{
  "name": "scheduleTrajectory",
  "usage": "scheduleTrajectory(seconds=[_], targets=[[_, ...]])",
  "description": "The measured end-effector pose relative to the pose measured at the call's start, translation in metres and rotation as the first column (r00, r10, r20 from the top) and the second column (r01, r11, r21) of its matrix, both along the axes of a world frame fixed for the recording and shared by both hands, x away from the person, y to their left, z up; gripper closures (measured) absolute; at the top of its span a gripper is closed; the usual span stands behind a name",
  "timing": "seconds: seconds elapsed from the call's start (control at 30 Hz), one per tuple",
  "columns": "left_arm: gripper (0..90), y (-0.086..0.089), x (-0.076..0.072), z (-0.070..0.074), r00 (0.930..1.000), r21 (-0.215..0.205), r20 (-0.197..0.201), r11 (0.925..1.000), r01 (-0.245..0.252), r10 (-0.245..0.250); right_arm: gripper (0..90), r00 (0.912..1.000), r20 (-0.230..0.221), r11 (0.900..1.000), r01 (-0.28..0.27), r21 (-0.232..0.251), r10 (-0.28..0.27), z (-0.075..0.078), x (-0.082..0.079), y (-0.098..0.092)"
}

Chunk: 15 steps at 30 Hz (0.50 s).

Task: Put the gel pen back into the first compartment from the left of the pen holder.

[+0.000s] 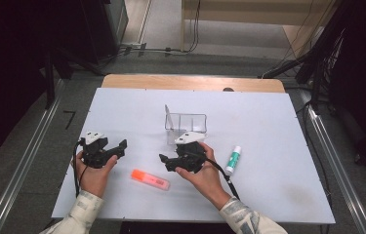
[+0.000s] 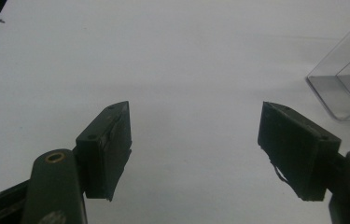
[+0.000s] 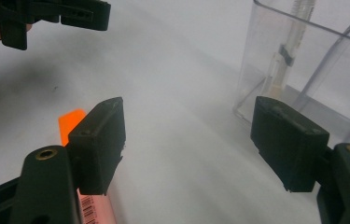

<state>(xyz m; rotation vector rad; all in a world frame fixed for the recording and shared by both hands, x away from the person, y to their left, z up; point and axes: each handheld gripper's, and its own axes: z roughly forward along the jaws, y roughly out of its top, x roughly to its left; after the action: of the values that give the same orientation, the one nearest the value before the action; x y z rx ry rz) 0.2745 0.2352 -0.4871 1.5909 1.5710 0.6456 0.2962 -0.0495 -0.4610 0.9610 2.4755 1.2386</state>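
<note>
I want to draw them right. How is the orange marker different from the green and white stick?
The orange marker is orange and flat-sided; the glue stick is white with a green end and round. The marker lies crosswise in front of the person, between the two hands; the glue stick points away, right of the right claw. Both lie flat on the white table, untouched.

The high view looks steeply down from above the desk [image 1: 268, 126]. Both gripper views sit low and close over it, facing along their jaws. All three share the clear box [image 1: 186, 122] [image 2: 345, 84] [image 3: 303, 60], at right in both gripper views.
</note>
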Motion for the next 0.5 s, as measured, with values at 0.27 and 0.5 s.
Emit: scheduleTrajectory(seconds=[0.27,0.5], targets=[[26.0,0.000,0.000,0.000,1.0000,0.001,0.000,1.0000,0.000,0.000,24.8,0.9998,0.004,1.000,-0.019,-0.005,0.019,-0.005,-0.003,0.007],[26.0,0.000,0.000,0.000,1.0000,0.001,0.001,1.0000,0.000,0.000,24.7,0.9997,0.003,1.000,-0.024,-0.012,0.024,-0.011,-0.004,0.014]])
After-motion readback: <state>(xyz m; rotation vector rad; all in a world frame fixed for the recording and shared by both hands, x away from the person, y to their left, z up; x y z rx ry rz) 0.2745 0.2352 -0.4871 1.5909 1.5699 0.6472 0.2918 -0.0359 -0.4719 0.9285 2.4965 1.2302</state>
